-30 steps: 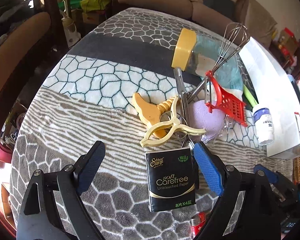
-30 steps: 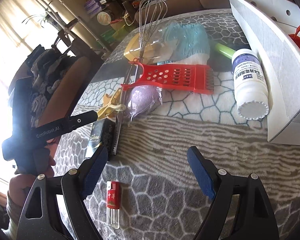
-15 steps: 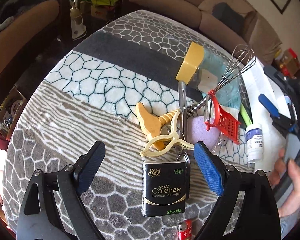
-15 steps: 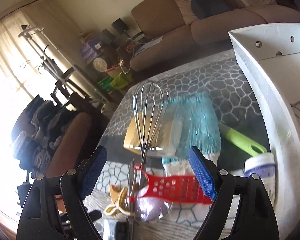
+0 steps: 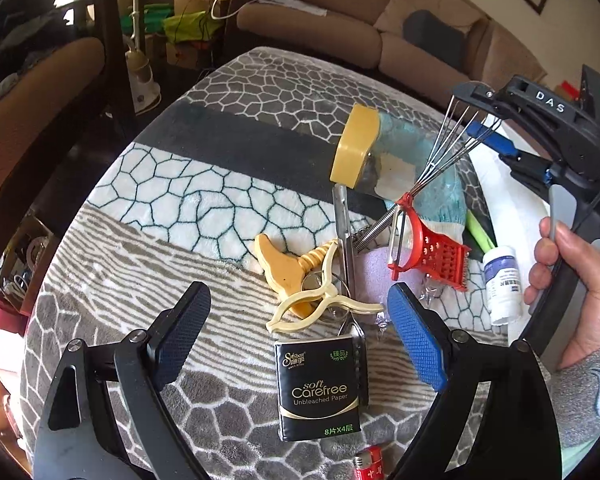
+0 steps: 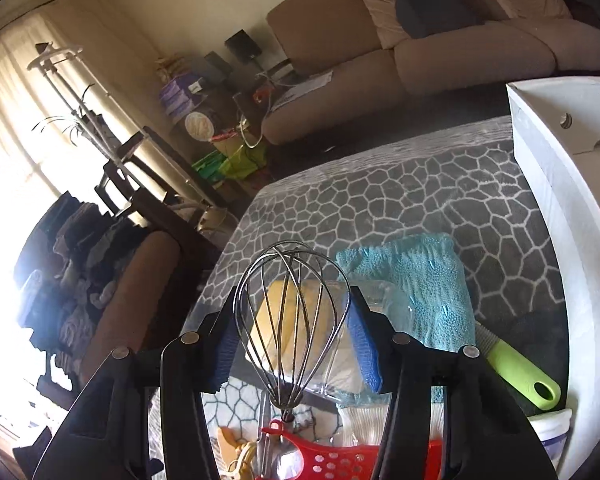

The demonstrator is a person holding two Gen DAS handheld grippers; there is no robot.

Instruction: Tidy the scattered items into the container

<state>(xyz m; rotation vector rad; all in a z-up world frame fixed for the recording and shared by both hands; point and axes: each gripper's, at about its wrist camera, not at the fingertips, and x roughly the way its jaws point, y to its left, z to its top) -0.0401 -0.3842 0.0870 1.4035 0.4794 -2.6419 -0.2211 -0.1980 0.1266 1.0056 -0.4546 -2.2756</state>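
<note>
Blanket-covered bench (image 5: 148,184) holds the clutter: right gripper (image 6: 292,344) jaws are closing around the whisk (image 6: 292,320) wires beside the white container (image 6: 572,240) for lifting, while left gripper (image 5: 296,336) jaws wait spread.

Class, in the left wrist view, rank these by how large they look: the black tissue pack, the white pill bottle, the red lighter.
1. Black tissue pack, clearly largest, though nearest the camera.
2. White pill bottle.
3. Red lighter, smallest, but cut off by the frame edge, so uncertain.
</note>
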